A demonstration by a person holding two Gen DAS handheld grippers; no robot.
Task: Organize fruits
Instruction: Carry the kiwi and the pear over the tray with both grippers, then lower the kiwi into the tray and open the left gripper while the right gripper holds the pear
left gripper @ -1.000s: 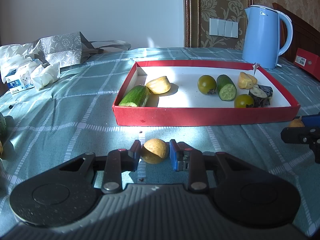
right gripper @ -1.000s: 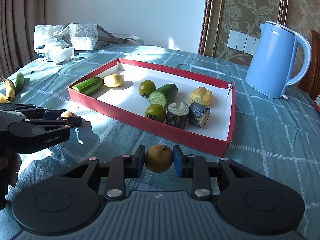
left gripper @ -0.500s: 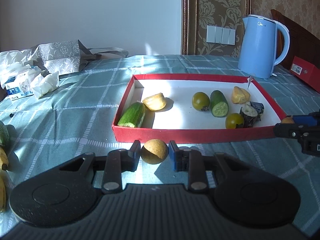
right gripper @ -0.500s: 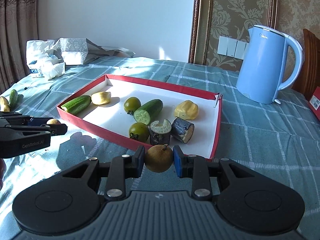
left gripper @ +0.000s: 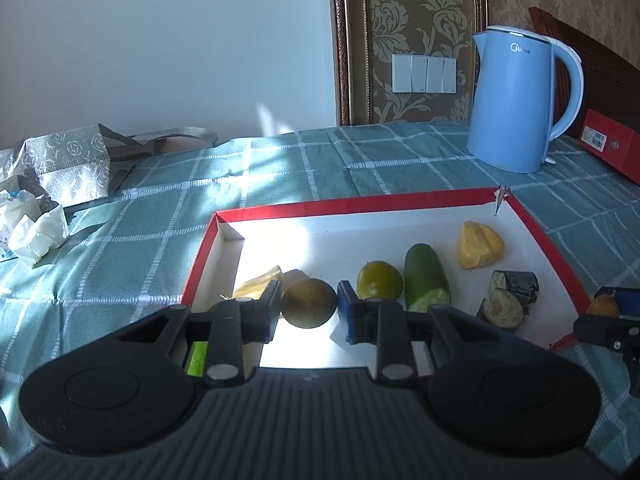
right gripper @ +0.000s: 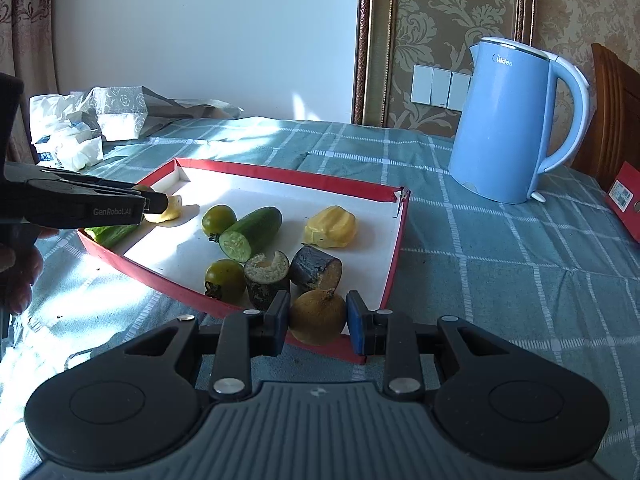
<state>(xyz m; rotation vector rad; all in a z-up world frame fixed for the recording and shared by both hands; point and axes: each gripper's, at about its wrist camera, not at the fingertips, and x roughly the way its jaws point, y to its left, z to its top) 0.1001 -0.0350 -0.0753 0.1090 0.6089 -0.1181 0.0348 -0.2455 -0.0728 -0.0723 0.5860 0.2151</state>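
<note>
My left gripper (left gripper: 308, 310) is shut on a small round brown fruit (left gripper: 309, 303), held above the near left part of the red tray (left gripper: 360, 205). My right gripper (right gripper: 318, 322) is shut on a second round brown fruit (right gripper: 318, 317) with a short stem, over the tray's (right gripper: 280, 174) near right corner. Inside the tray lie cucumber pieces (right gripper: 251, 233), green tomatoes (right gripper: 218, 218), yellow pepper pieces (right gripper: 330, 227) and eggplant chunks (right gripper: 316, 272). In the right wrist view the left gripper (right gripper: 154, 202) reaches in from the left over a yellow piece.
A blue electric kettle (left gripper: 516, 100) stands behind the tray on the checked teal cloth (left gripper: 280, 168). A grey gift bag (left gripper: 76, 160) and crumpled tissues (left gripper: 36, 236) lie far left. A red box (right gripper: 626, 200) sits at the right edge. A person's hand (right gripper: 20, 276) shows at left.
Both grippers have carried their brown fruits forward and up, from the cloth in front of the tray to over it. The left one moved further. Neither grip changed.
</note>
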